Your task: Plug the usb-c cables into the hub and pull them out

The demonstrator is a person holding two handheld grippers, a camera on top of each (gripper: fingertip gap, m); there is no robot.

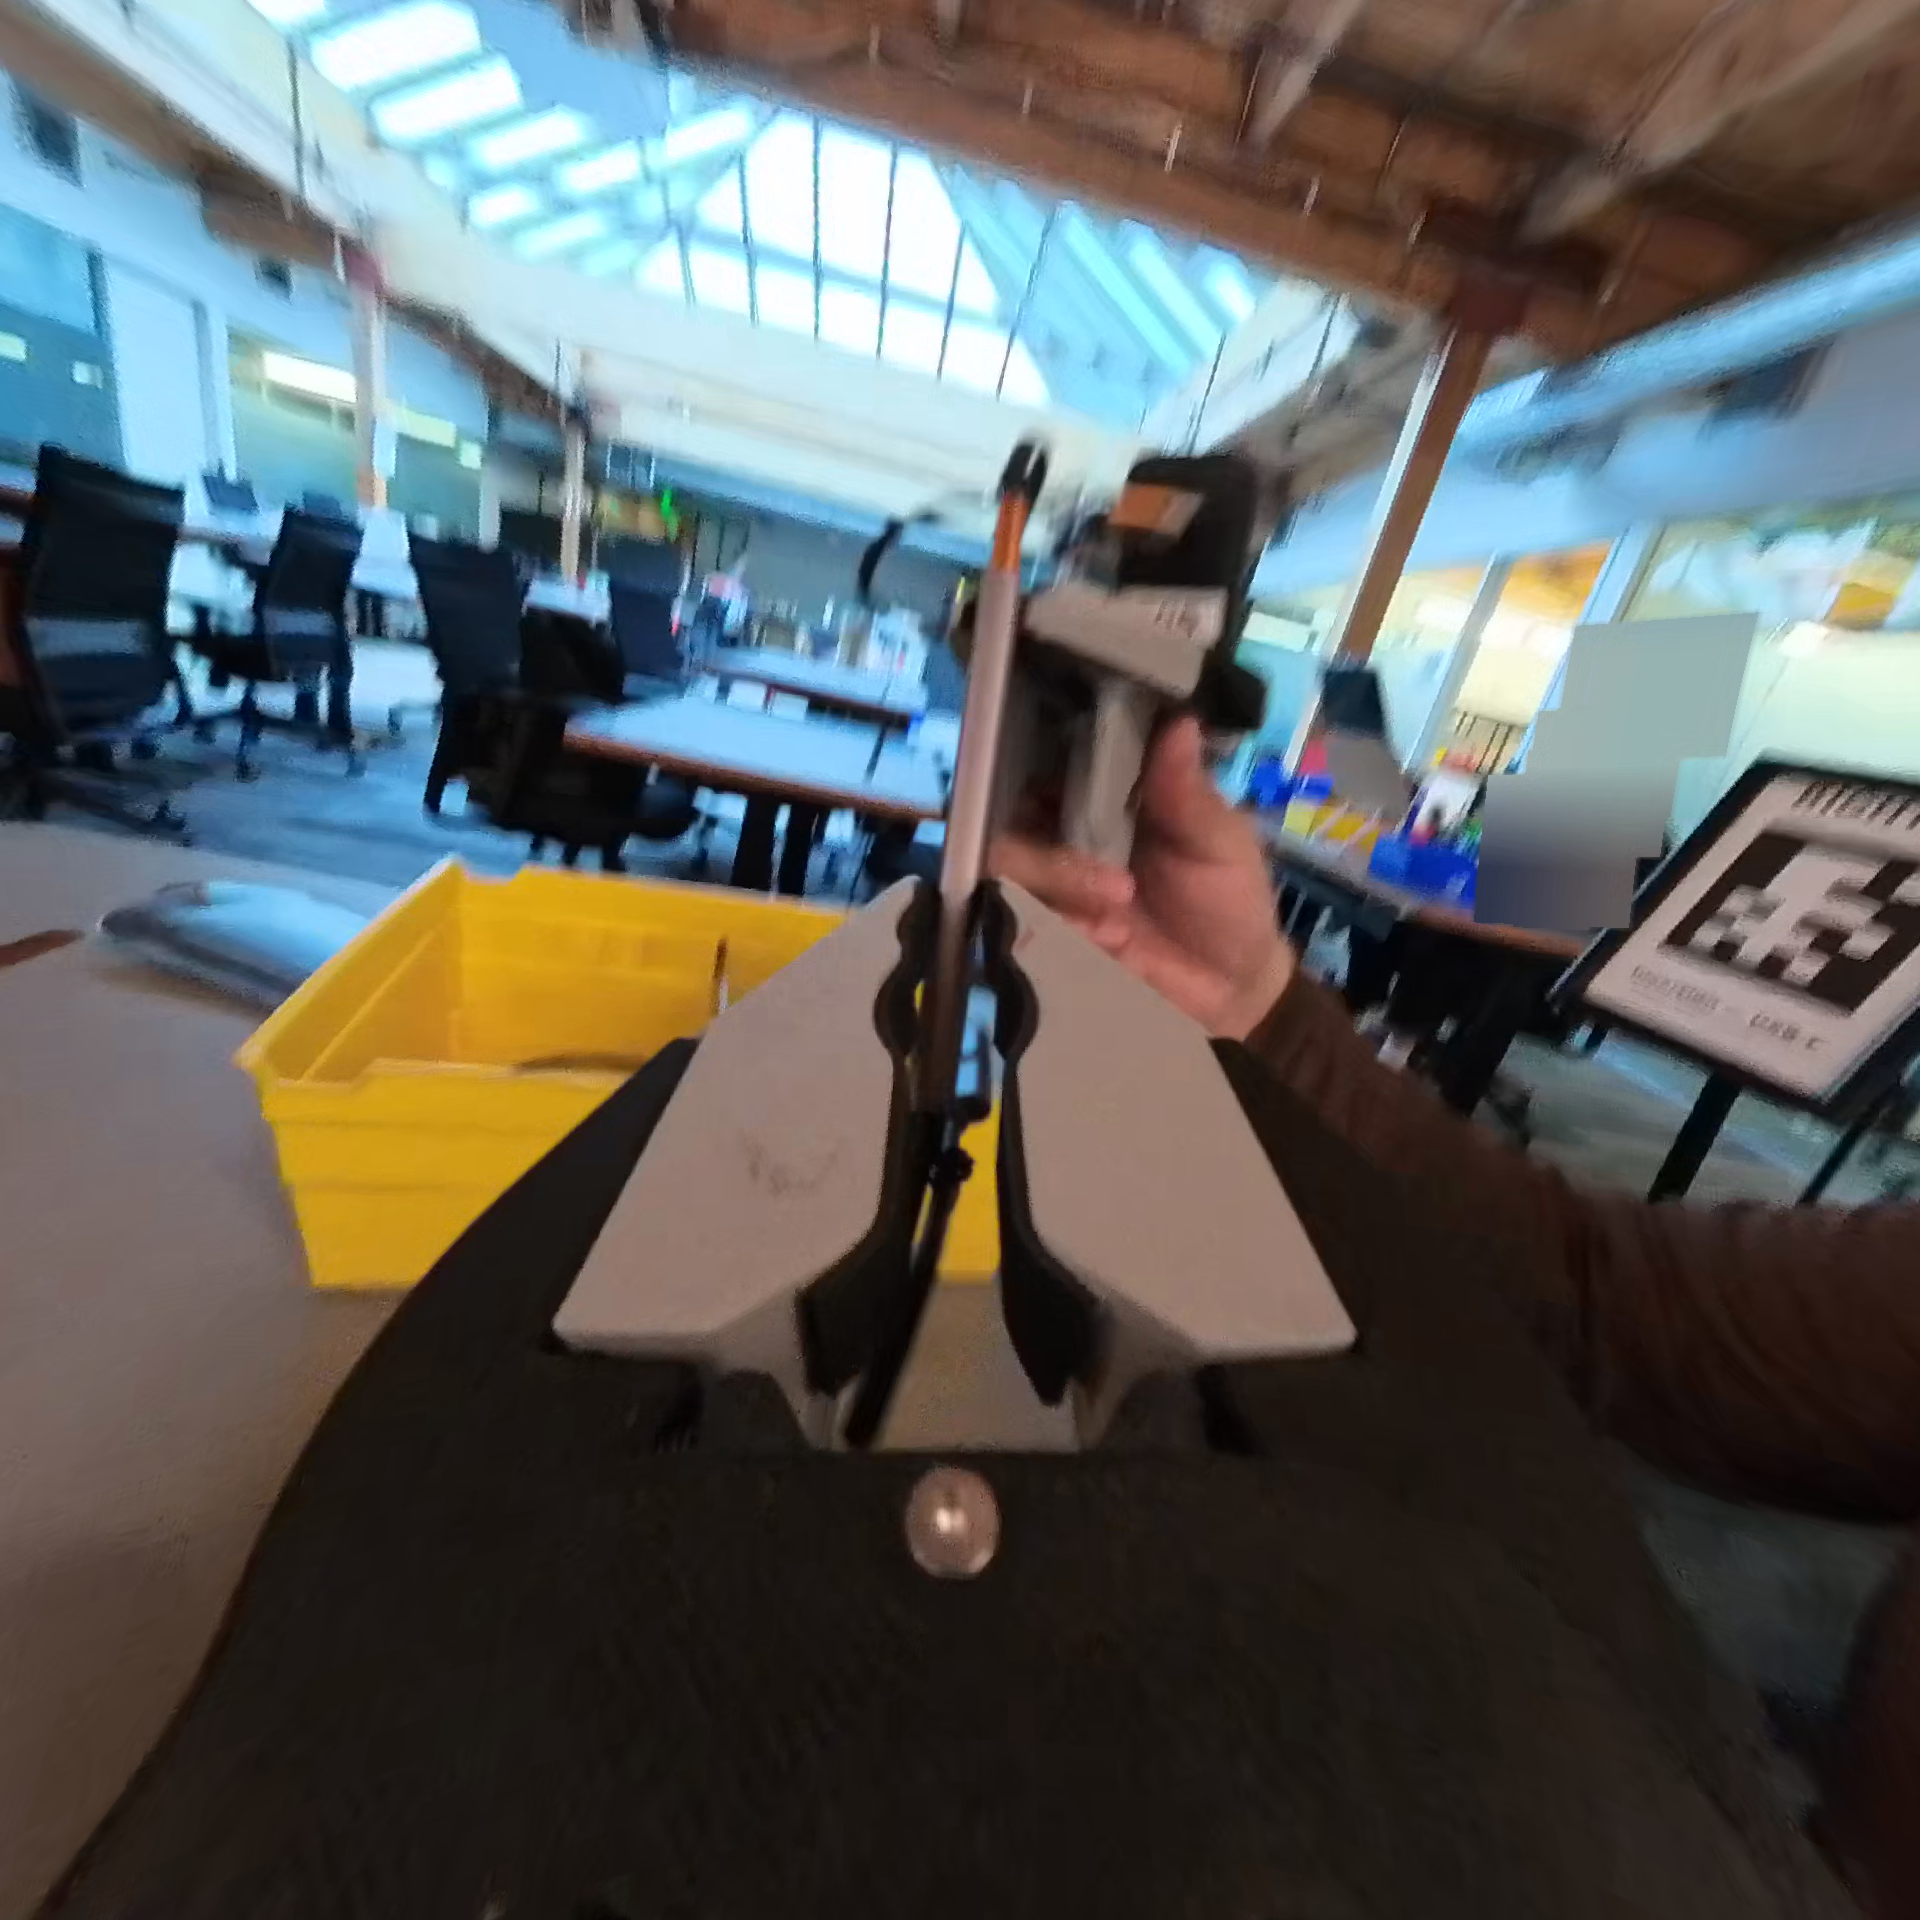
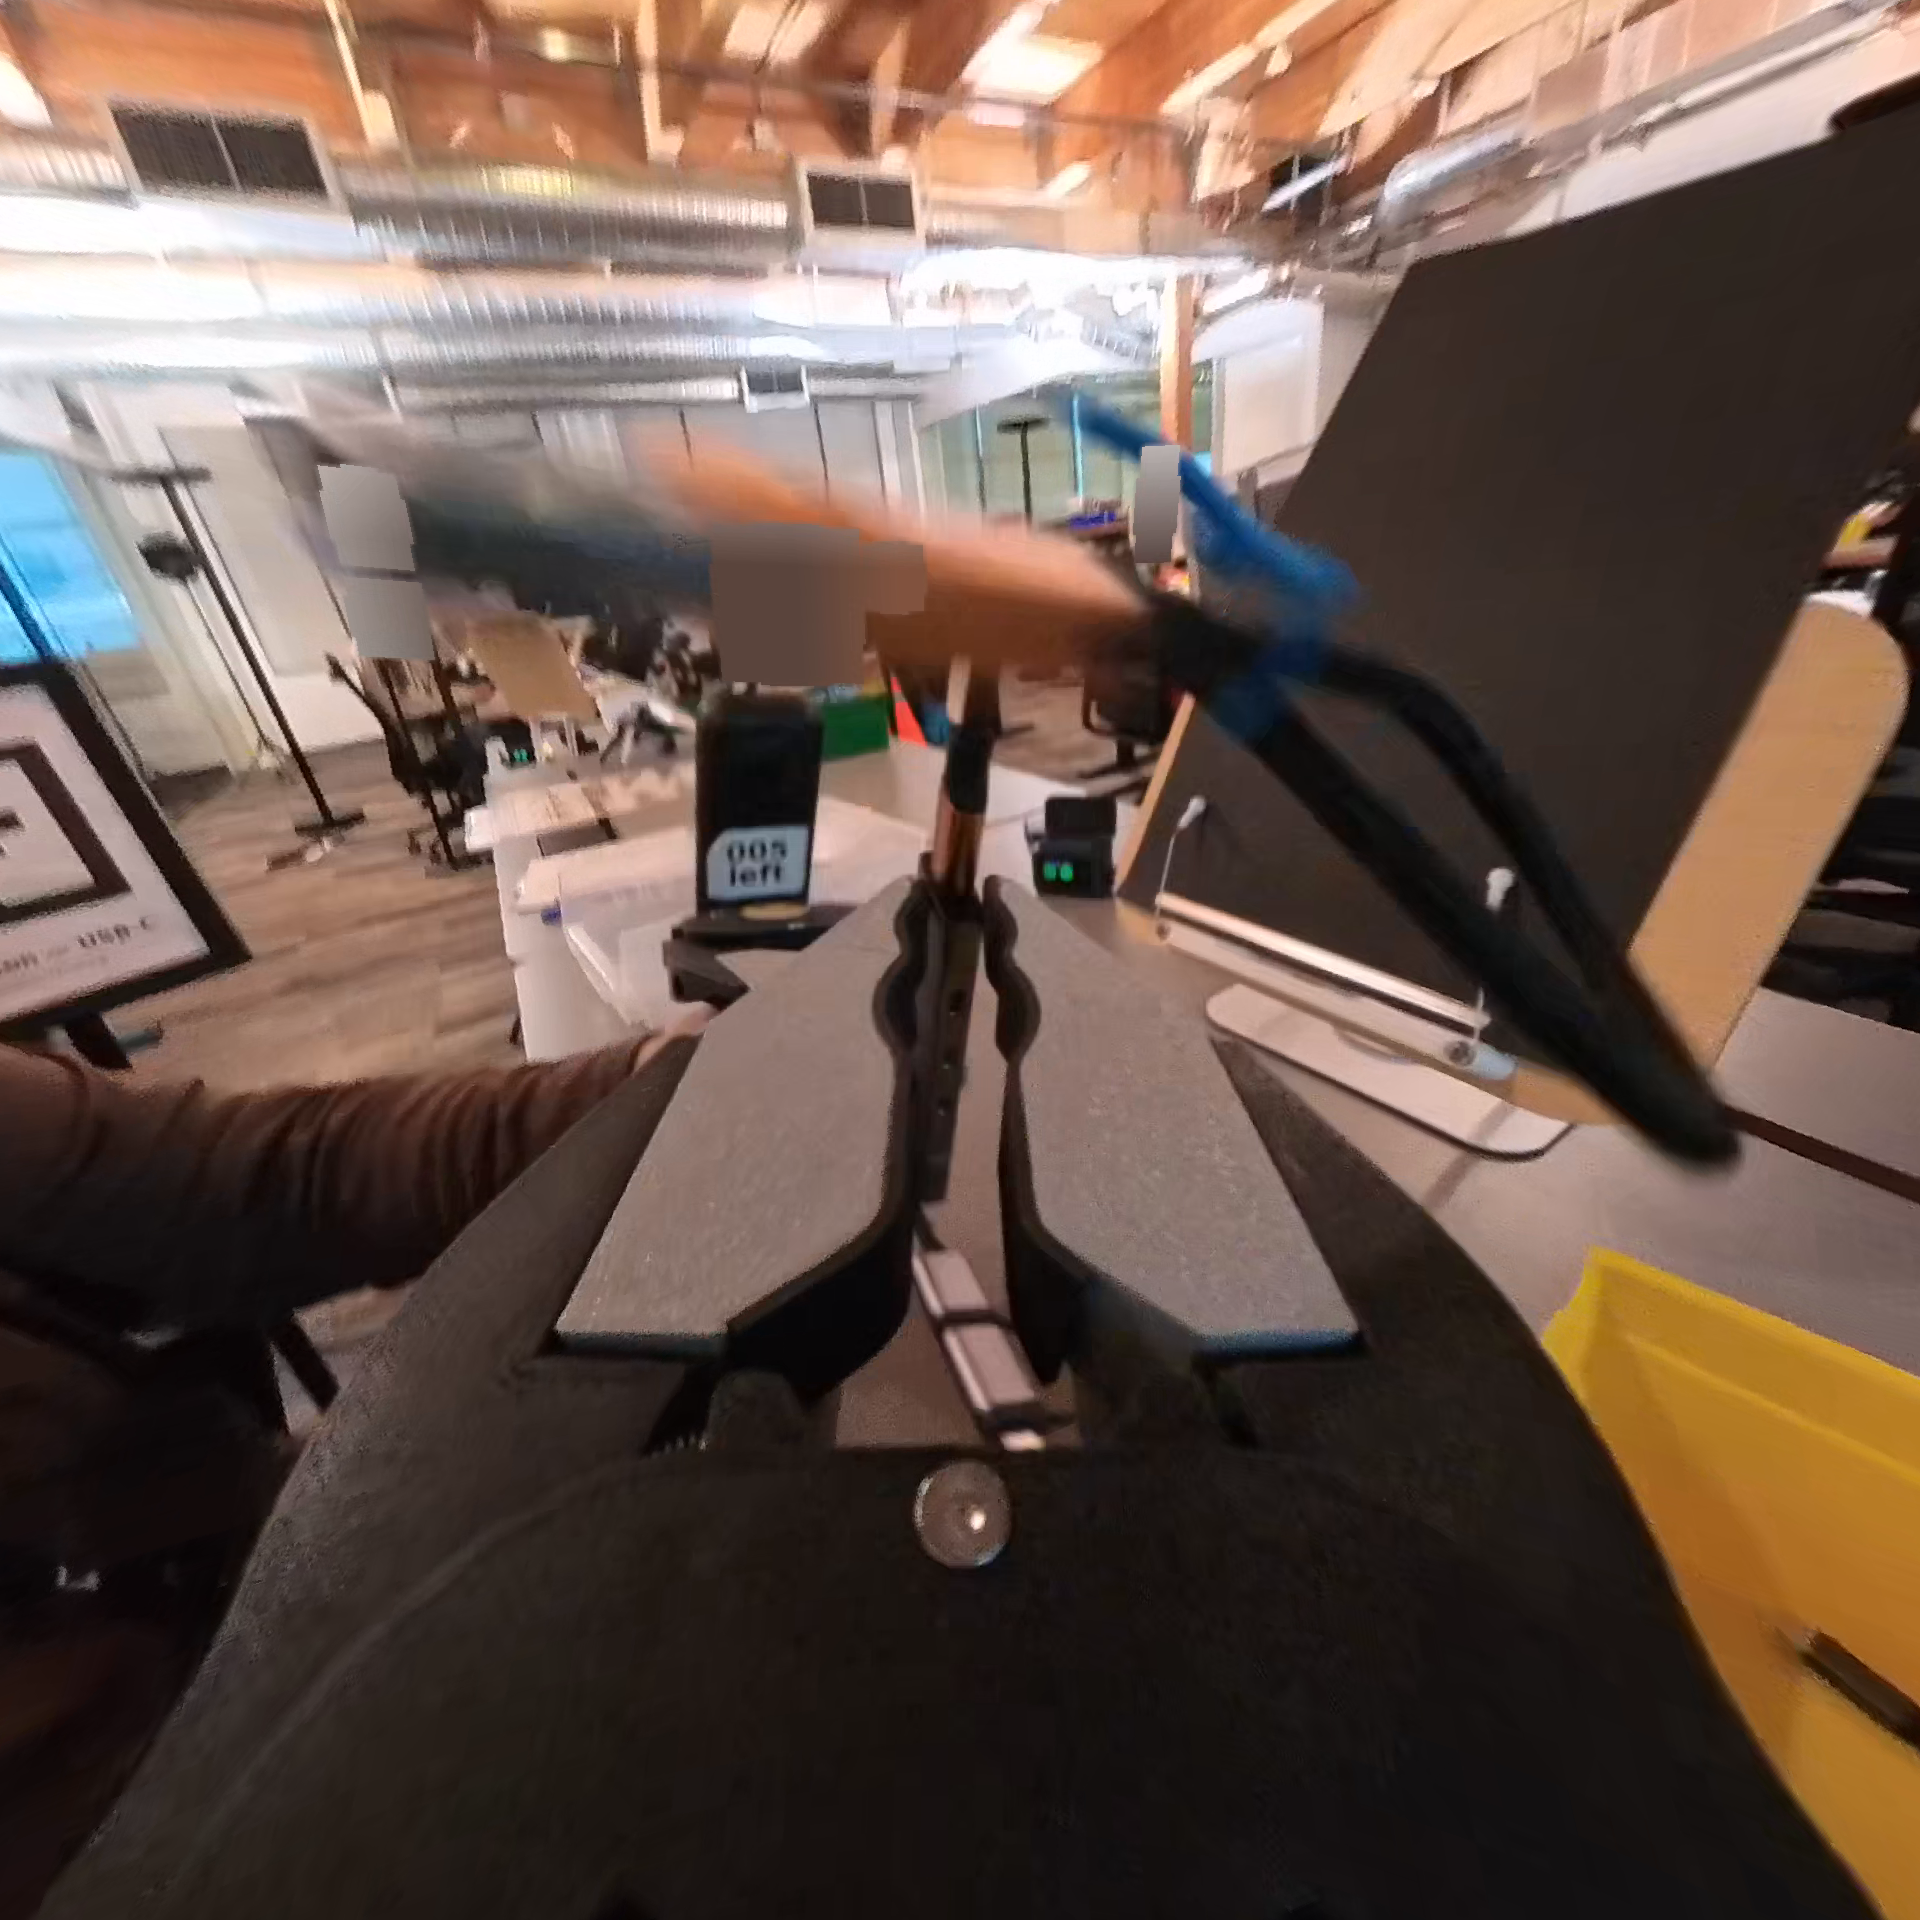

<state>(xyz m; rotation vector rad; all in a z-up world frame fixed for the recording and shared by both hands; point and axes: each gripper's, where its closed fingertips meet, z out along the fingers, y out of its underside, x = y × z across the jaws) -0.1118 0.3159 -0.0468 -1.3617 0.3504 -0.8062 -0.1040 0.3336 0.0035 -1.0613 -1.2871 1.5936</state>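
My left gripper [image 1: 958, 894] is shut on a slim silver hub [image 1: 982, 727]. The hub stands up out of the fingertips and has an orange and black piece at its top end. A thin black cable [image 1: 925, 1195] runs down between the fingers. Beside the hub's top, a hand holds my right gripper [image 1: 1132, 623]. In the right wrist view my right gripper [image 2: 951, 888] is shut on a dark, slim cable plug. The plug's copper-orange end [image 2: 951, 831] sticks out past the fingertips. It leads into a blurred bundle of orange, blue and black cables [image 2: 1455, 790].
A yellow bin [image 1: 416, 1039] sits on the beige table [image 1: 104, 1247] to the left; it also shows in the right wrist view [image 2: 1766, 1507]. A black panel on a white stand [image 2: 1558, 520] is at the right. A framed marker sign on an easel [image 1: 1787, 935] stands beyond the table. My right fingertips sit around 5 cm from my left ones.
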